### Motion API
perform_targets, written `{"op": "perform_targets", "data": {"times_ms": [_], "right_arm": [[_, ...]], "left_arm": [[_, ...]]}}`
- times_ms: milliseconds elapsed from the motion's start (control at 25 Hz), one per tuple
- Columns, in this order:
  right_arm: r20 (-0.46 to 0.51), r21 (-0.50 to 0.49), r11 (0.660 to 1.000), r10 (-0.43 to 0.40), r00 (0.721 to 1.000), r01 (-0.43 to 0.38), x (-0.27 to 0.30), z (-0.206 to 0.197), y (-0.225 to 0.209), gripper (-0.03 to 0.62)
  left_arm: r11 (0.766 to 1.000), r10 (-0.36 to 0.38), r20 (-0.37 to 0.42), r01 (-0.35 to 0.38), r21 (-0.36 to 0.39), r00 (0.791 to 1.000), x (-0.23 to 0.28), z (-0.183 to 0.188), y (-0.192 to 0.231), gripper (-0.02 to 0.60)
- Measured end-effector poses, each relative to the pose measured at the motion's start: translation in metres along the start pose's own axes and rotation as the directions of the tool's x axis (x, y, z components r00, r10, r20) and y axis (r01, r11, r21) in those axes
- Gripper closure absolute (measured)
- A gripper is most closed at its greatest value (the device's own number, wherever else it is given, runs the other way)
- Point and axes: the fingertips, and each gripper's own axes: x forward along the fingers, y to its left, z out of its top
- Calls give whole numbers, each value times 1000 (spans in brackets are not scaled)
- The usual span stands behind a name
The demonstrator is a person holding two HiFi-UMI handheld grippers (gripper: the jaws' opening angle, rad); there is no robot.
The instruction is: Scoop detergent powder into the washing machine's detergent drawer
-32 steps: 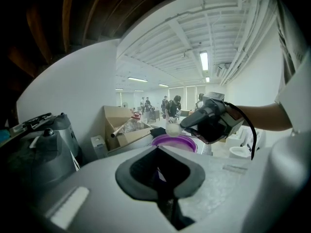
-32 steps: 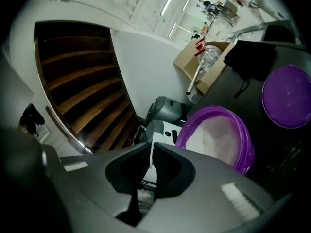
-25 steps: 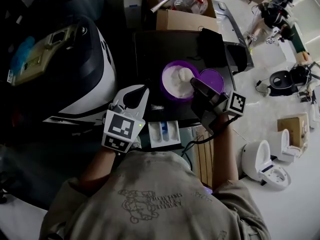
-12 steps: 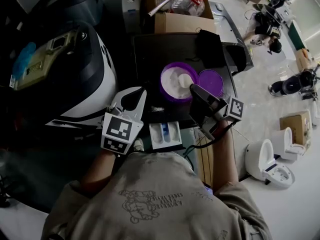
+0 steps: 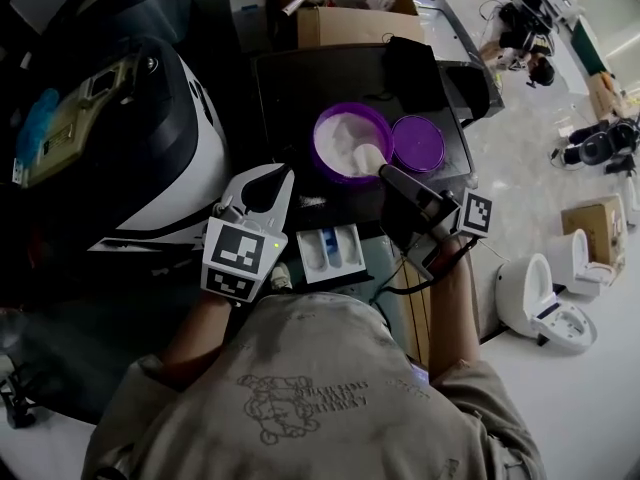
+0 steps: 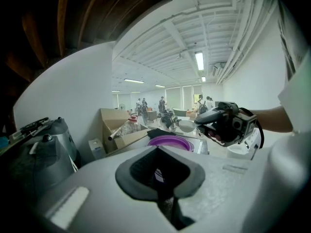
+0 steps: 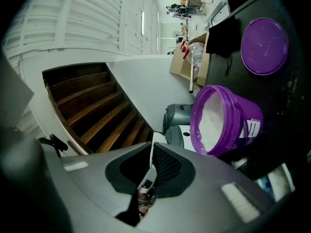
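Drawing back over the last second, the right tool [image 5: 389,174] now sits at the near rim of the tub [image 5: 338,133] on the desk [image 5: 295,88] (lid [image 5: 418,143] beside it). It is clamped on the scoop [image 5: 372,156], which is raised over the powder. The drawer [image 5: 330,251] lies open near the person. The left tool [image 5: 289,176] hovers beside it, closed on nothing.

Scoop held at the rim of the open powder tub
The white scoop [image 5: 371,157], its thin handle clamped in the jaws of the right gripper [image 7: 149,171], hangs over the powder-filled purple tub [image 5: 347,144] just ahead of them. The lid [image 5: 418,143] lies beside the tub, and the open detergent drawer [image 5: 330,251] is behind the jaws.
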Motion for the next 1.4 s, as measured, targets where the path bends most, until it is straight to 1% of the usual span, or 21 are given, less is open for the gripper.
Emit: {"op": "perform_targets", "data": {"times_ms": [320, 560, 760, 880, 1000, 1160, 1280, 1400], "right_arm": [[39, 0, 999, -33, 999, 33, -29, -21, -13, 557], [88, -5, 998, -62, 994, 62, -50, -26, -16, 557], [119, -6, 997, -69, 990, 71, -61, -32, -17, 556], [93, -41, 997, -59, 994, 63, -62, -43, -17, 556], [38, -87, 995, -55, 998, 58, -62, -58, -25, 556], [-27, -115, 986, -122, 992, 118, -66, -81, -51, 556], [-36, -117, 978, -179, 983, 174, -72, -91, -74, 556], [-43, -140, 959, -254, 966, 245, -80, -97, -97, 556]], "left_arm": [[997, -73, -11, 73, 21, 997, 6, -6, -20, 581], [991, -129, -20, 130, 39, 991, 12, -7, -35, 581], [984, -169, -24, 171, 55, 985, 18, -7, -46, 581], [981, -182, -30, 184, 60, 983, 19, -10, -50, 581], [980, -190, -44, 193, 57, 981, 21, -18, -53, 580], [977, -204, -77, 208, 50, 976, 22, -33, -58, 580], [974, -216, -95, 221, 46, 972, 24, -42, -62, 580], [972, -227, -109, 233, 42, 968, 24, -49, -67, 580]]}}
